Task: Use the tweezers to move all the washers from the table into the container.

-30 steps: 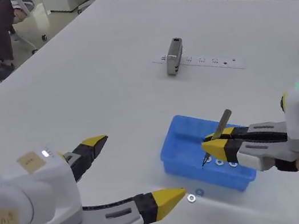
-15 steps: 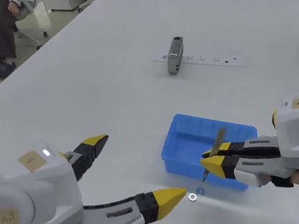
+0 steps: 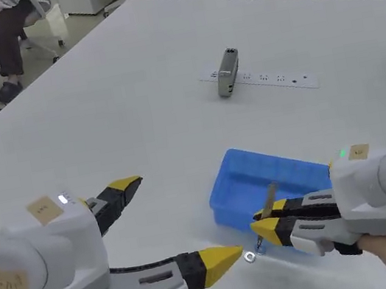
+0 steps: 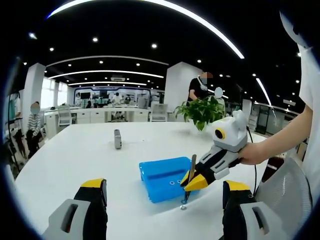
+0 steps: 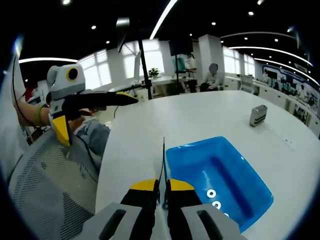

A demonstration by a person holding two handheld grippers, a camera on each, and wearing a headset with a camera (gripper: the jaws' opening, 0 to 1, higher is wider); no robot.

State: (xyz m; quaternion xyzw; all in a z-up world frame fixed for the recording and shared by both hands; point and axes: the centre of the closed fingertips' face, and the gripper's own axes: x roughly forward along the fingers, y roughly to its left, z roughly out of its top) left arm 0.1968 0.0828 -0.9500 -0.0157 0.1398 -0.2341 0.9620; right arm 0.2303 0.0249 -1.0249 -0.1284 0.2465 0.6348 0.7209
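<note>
- A second ago the right gripper [image 3: 262, 228] held the tweezers [image 3: 269, 202] over the inside of the blue box [image 3: 278, 163]. The tip was down near the washers [image 5: 211, 193] that lie in there.
- Now that gripper has pulled back toward the person. It sits over the near edge of the box.
- The tip of the tweezers now points down at the table [image 3: 131, 88], just outside the box.
- A loose washer [image 3: 250, 256] lies on the table there, right by the tip. It is too small to tell if the tip touches it.
- This looks like one drop is done and the next pick is starting.
- The right gripper's jaws are close together and squeeze the tweezers between them.
- The left gripper [image 3: 178, 218] has not moved. Its jaws are wide apart and hold nothing. One yellow tip is near the loose washer but not on it.
- A few washers are in the box, and at least this one is left on the table, so the job is not finished.
- Next, I think the tweezers must pinch this washer and lift it over the near wall of the box.
</note>
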